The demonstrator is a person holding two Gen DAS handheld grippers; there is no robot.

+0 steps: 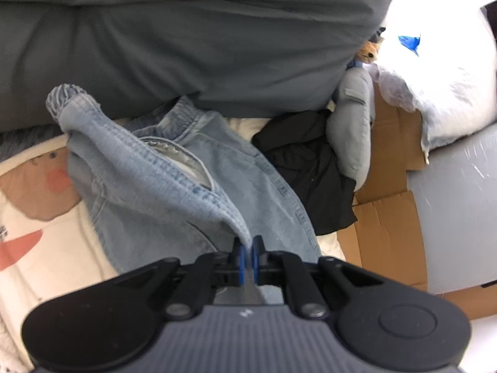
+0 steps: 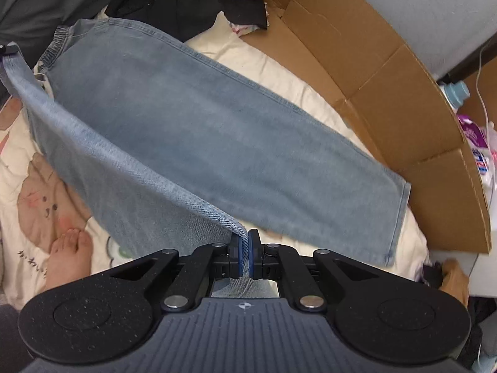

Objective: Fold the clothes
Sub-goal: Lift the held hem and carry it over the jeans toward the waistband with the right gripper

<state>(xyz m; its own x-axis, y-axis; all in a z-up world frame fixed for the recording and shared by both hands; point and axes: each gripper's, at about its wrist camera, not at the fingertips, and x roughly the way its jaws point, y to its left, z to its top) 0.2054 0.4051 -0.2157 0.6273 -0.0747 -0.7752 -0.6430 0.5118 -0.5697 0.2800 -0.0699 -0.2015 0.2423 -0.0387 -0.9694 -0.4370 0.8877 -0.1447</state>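
Note:
Light blue jeans point(image 1: 174, 186) lie on a cream printed bedsheet point(image 1: 46, 264). In the left wrist view their waistband and pocket end is lifted, and my left gripper point(image 1: 248, 248) is shut on a fold of that denim. The right wrist view shows one leg of the jeans point(image 2: 217, 130) lying flat toward the cardboard, while the other leg's hem edge rises to my right gripper point(image 2: 245, 245), which is shut on it. The lifted leg stretches tight from there toward the far left, where the tip of the other gripper point(image 2: 7, 49) shows.
A dark grey duvet point(image 1: 186, 37) fills the back. A black garment point(image 1: 307, 168) and a grey pillow point(image 1: 351, 124) lie beside the jeans. Flattened cardboard point(image 2: 388, 99) borders the bed on the right. A person's bare foot point(image 2: 68, 255) rests on the sheet point(image 2: 18, 168). Bottles and packets point(image 2: 478, 143) stand beyond the cardboard.

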